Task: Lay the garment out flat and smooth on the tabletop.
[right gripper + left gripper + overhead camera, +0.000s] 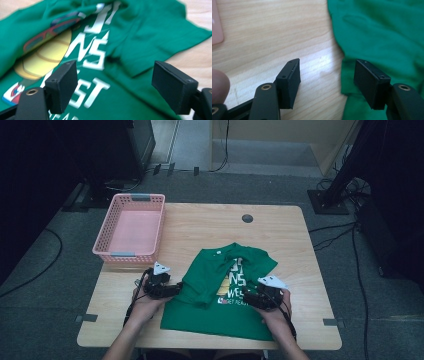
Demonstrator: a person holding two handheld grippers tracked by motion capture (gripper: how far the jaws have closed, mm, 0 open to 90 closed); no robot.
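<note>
While both hands sit low at near edge of desk [200, 220], green T-shirt [220, 315] lies crumpled across desk centre-front, printed side up, white lettering + yellow graphic showing, upper part bunched and folded over. L gripper [172, 289] at shirt's left edge: left gripper view has jaws apart, nothing pinched, one pad over bare wood, other pad [368, 83] over green cloth hem; not pressing fabric. R gripper [252, 299] over shirt's lower right by the print: right gripper view shows jaws wide, lettering visible in gap between them, no cloth clamped. Whether pads touch shirt surface: can't tell. Pink basket [131, 226] at desk's far-left corner, well apart from shirt. Small dark round grommet [247, 218] in desk top, far side.
</note>
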